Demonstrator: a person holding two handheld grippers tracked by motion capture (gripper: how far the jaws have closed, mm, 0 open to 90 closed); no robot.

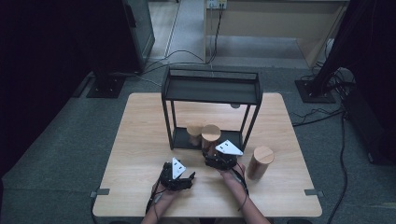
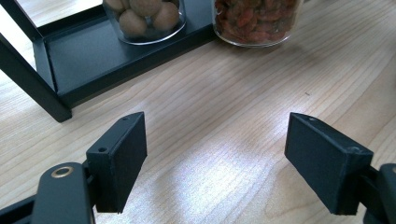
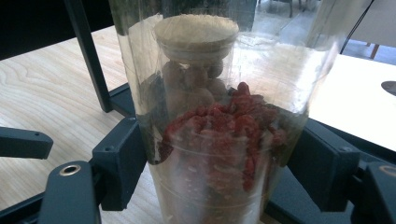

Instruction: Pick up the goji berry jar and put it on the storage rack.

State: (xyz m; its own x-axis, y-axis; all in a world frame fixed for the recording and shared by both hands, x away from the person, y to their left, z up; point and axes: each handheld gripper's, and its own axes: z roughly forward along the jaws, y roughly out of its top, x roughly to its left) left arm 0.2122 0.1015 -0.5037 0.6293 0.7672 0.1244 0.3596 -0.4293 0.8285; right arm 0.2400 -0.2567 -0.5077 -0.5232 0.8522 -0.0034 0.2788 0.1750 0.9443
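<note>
A clear jar of red berries (image 3: pixel 224 135) with a wooden lid (image 1: pixel 211 132) stands on the table just in front of the black rack's lower shelf (image 2: pixel 84 60). My right gripper (image 3: pixel 219 158) is shut on it, one pad on each side of the glass. Behind it, on that shelf, sits a jar of round brown nuts (image 2: pixel 144 18), also wooden-lidded (image 3: pixel 196 35). My left gripper (image 2: pixel 215 154) is open over bare tabletop, a little short of the rack and to the left of the right gripper (image 1: pixel 211 149). The left gripper (image 1: pixel 179 173) holds nothing.
The black two-tier rack (image 1: pixel 210 88) stands at the table's middle, its top shelf bare. A third wooden-lidded jar (image 1: pixel 260 162) stands on the table to the right of my right hand. Cables and dark stands lie on the floor beyond the table.
</note>
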